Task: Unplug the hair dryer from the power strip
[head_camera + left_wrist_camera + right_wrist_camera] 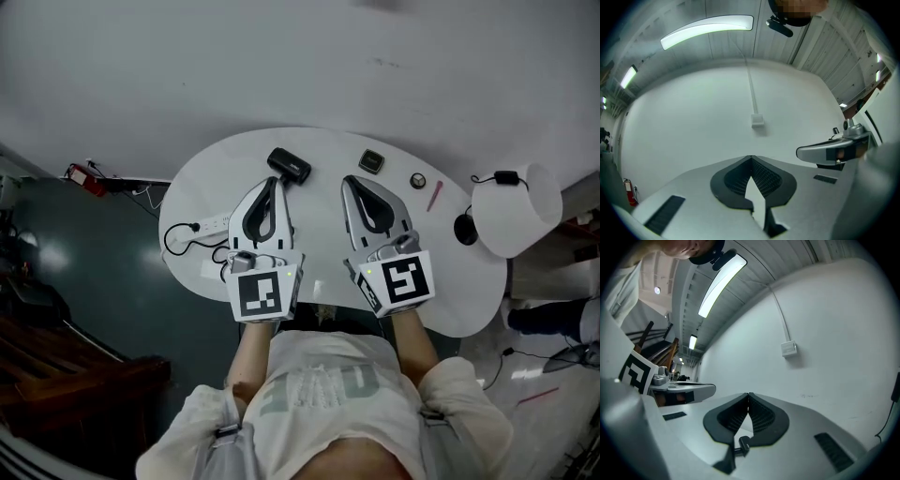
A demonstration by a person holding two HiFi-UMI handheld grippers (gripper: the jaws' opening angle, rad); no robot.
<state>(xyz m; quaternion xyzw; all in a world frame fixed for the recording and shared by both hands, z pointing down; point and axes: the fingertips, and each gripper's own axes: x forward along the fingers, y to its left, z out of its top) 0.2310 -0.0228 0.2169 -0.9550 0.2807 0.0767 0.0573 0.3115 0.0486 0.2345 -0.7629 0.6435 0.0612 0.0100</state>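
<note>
In the head view a white power strip [210, 225] lies on the left part of the white table [469, 309], with a black cord [178, 246] looping beside it. A black device [289, 166], possibly the hair dryer, lies at the table's far edge. My left gripper [271, 180] hangs above the table just right of the strip, shut and empty. My right gripper [349, 180] is level with it, also shut and empty. Both gripper views look at a bare white wall; the left gripper [751, 158] and right gripper [749, 394] hold nothing.
A small square black item [371, 161], a round item [417, 181], a red pen [434, 196] and a black disc [465, 229] lie at the table's right. A white cone-shaped shade [516, 211] stands off the right edge. A red object [82, 176] lies on the floor at left.
</note>
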